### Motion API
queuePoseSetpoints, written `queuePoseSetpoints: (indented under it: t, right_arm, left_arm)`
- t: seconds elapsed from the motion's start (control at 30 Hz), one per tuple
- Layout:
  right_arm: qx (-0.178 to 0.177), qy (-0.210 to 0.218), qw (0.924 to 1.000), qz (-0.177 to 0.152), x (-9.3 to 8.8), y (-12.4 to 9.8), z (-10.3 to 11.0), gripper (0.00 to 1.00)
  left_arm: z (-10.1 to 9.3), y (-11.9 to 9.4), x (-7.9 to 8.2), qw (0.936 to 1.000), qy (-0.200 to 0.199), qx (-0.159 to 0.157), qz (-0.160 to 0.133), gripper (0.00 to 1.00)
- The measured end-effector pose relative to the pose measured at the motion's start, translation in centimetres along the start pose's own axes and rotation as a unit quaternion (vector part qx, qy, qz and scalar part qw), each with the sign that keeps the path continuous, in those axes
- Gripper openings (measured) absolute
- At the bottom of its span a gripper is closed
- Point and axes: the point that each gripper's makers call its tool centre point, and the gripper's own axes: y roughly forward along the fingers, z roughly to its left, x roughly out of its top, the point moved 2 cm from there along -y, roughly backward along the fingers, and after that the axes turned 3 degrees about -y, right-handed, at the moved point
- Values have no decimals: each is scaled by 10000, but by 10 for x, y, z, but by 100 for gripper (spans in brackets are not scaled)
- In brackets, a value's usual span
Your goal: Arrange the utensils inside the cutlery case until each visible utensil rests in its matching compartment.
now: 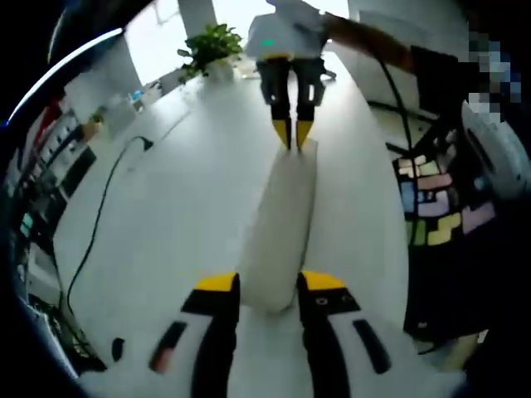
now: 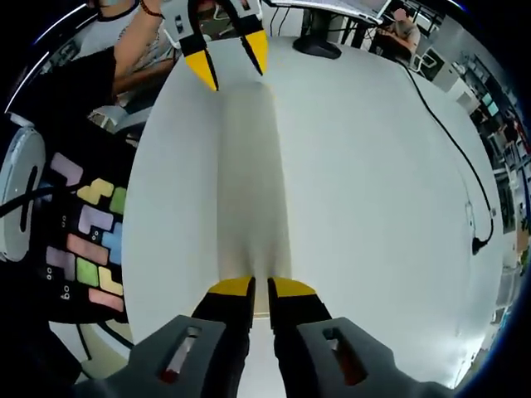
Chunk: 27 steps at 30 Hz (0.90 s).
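A long, white, closed cutlery case (image 1: 282, 215) lies lengthwise on the white table (image 1: 182, 191). No utensils show. In the left gripper view my left gripper (image 1: 270, 283) straddles the case's near end, its yellow tips pressed against both sides. My right gripper (image 1: 293, 133) pinches the far end with its tips nearly together. In the right gripper view the case (image 2: 249, 182) runs away from my right gripper (image 2: 261, 288), which is shut on the near edge. My left gripper (image 2: 228, 56) holds the far end between spread tips.
A black cable (image 1: 99, 215) (image 2: 452, 141) trails across the table on one side. A dark board with coloured block pieces (image 1: 431, 199) (image 2: 87, 240) sits off the table's other edge. A potted plant (image 1: 209, 46) stands at one end, a person's arm (image 2: 133, 41) beyond the other.
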Motion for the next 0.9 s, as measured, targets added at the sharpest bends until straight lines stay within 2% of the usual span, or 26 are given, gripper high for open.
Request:
queuePoseSetpoints:
  t: [0.13,0.33,0.43,0.67,0.9]
  right_arm:
    - [1,89,10000,-17,1,0,-2,5]
    - [19,140,9999,37,1,0,-3,3]
    - [13,184,9998,68,1,0,-3,3]
    - [71,268,9996,87,0,0,-4,1]
    - [104,313,9994,106,-1,0,-3,1]
  left_arm:
    - [-1,5,-2,9980,199,-187,563,26]
    - [4,18,-2,9935,102,-380,1067,24]
    - [6,20,-4,9914,95,-411,1240,23]
    - [2,19,-4,9895,-99,-539,1340,22]
    - [3,22,-4,9843,-198,-672,1618,22]
